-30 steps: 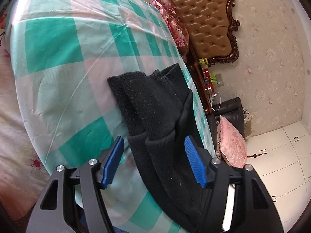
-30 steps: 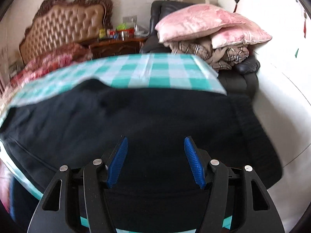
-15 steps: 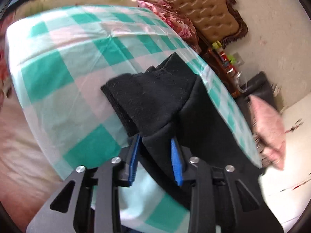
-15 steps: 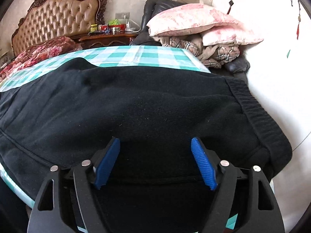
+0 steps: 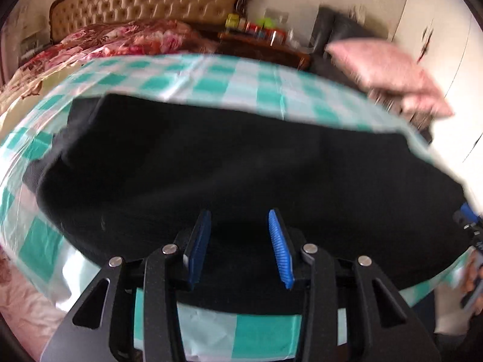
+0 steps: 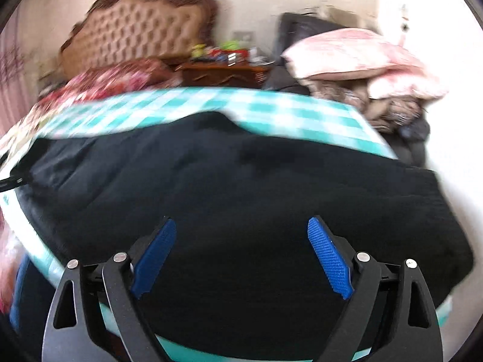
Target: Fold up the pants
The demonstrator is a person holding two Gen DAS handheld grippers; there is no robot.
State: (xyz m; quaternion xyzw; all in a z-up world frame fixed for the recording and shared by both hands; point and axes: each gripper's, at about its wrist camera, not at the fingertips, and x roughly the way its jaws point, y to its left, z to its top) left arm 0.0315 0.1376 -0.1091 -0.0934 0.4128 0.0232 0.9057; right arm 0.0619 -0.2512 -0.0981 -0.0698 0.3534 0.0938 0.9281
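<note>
The black pants (image 5: 229,163) lie spread flat on the green checked cloth (image 5: 211,75), in front of the brown headboard (image 5: 151,0). The left gripper (image 5: 238,241) is partly spread, holding nothing. The right gripper (image 6: 241,256) is spread wide, holding nothing.

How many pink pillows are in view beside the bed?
2, stacked on the dark chair right of the bed: the upper pink pillow on top, the lower pink pillow beneath it at the right. More may be hidden.

both wrist views low, close over pants (image 5: 241,163), facing headboard (image 6: 135,33)
</note>
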